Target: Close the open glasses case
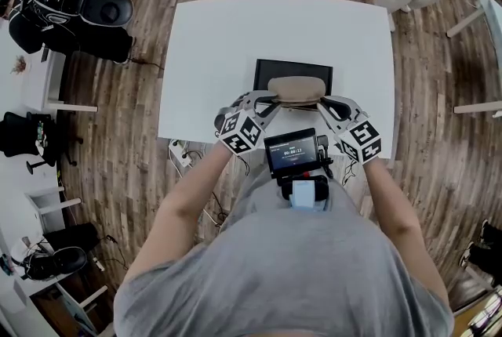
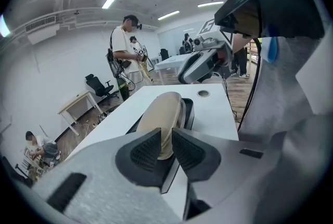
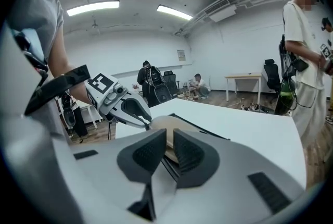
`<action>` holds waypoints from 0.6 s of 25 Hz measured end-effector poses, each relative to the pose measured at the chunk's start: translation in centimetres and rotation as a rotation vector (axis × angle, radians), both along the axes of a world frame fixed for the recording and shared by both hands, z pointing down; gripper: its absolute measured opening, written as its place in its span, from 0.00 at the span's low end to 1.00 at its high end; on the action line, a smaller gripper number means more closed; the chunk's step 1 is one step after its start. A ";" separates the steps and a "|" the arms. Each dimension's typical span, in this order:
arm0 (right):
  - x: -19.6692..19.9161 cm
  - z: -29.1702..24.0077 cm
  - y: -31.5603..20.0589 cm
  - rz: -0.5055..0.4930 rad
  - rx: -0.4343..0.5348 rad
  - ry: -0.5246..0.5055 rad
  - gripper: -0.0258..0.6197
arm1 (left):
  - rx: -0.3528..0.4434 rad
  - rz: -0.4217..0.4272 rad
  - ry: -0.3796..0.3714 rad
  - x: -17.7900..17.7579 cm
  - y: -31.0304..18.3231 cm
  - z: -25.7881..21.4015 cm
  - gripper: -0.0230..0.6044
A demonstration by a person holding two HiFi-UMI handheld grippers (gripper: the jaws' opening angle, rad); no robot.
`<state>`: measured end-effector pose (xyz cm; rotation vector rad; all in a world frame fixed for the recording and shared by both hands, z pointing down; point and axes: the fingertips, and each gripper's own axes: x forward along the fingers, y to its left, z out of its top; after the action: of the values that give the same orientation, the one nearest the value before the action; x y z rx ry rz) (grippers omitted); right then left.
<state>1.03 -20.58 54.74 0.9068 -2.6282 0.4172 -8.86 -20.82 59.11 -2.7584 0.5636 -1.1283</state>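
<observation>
Fingers (image 2: 145,152) on glasses case (image 1: 296,90) ends

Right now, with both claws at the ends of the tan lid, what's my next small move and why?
Probably press the tan lid down toward its black base: the left claw and right claw each pinch one end, and the lid looks raised off the base.
</observation>
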 end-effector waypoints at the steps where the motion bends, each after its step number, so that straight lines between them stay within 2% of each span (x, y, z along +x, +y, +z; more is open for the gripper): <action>1: 0.1 0.0 0.0 -0.001 -0.003 -0.001 0.12 | -0.003 -0.002 0.009 0.2 0.0 -0.1 0.13; 9: 0.3 -0.3 0.0 -0.003 -0.013 -0.016 0.12 | -0.002 -0.024 0.096 0.9 -0.1 -2.1 0.13; 15: 0.8 -0.8 0.8 0.011 -0.026 -0.052 0.12 | -0.055 -0.171 0.309 -0.7 -0.4 -5.2 0.13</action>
<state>1.84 -19.80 53.95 0.9148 -2.6595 0.4823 -9.54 -21.23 53.87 -3.0021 0.8272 -0.7555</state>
